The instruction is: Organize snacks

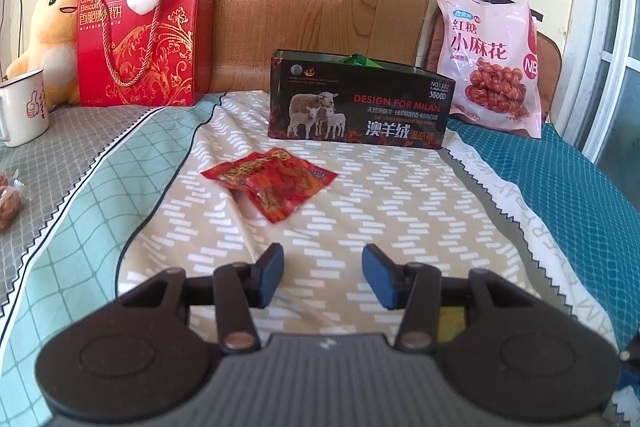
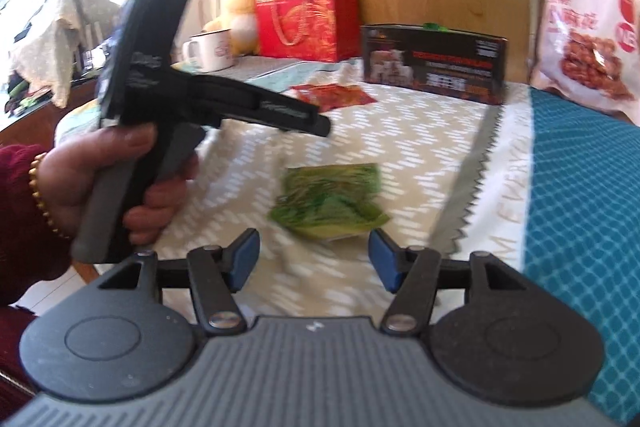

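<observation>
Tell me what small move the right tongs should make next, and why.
Probably ease the right tongs forward and down onto the crinkled green snack packet. They are open and empty, the packet lies loose on the patterned cloth just ahead of them, and the open black tin box already holds something green.

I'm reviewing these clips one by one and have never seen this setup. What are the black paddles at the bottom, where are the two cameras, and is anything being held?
No robot here: a person holds a two-finger gripper in each hand, each with a fisheye camera looking forward along its blue-padded jaws. The left gripper faces a red snack packet on the patterned bedcover, in front of a dark open box printed with sheep. The right gripper faces a green snack packet; its view also shows the person's left hand holding the other tool. Both jaws stand open and hold nothing. At the back are a red biscuit box, plush toys, a mug and a pink snack bag.
</observation>
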